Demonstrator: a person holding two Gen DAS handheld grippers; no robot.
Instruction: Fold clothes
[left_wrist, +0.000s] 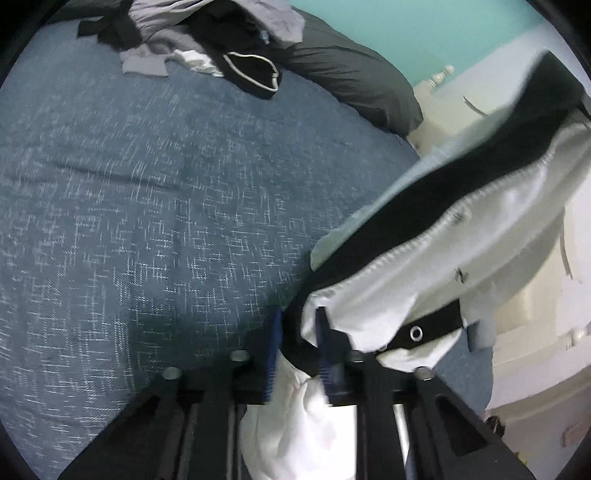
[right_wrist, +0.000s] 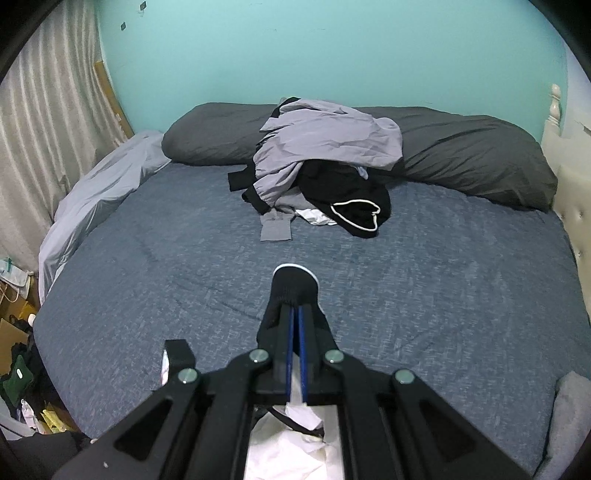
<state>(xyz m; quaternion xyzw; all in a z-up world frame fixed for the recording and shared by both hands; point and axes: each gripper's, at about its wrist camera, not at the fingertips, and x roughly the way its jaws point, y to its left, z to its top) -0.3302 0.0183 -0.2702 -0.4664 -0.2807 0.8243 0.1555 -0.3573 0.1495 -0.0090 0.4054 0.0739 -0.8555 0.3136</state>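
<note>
A black-and-white garment (left_wrist: 424, 258) hangs in the air over the blue bed, stretched up to the right in the left wrist view. My left gripper (left_wrist: 299, 321) is shut on its lower corner, where black trim meets white cloth. In the right wrist view my right gripper (right_wrist: 295, 314) is shut on the garment's black ribbed band (right_wrist: 293, 288), which wraps over the fingertips; white cloth (right_wrist: 295, 435) hangs below the gripper. A pile of unfolded clothes (right_wrist: 325, 166), grey and black, lies at the far end of the bed.
The blue speckled bedspread (right_wrist: 406, 295) fills the middle. Two dark grey pillows (right_wrist: 472, 158) lie against the teal wall. A light grey blanket (right_wrist: 92, 206) is bunched along the left edge, with floor clutter (right_wrist: 22, 369) below. A white headboard post (right_wrist: 554, 103) stands at right.
</note>
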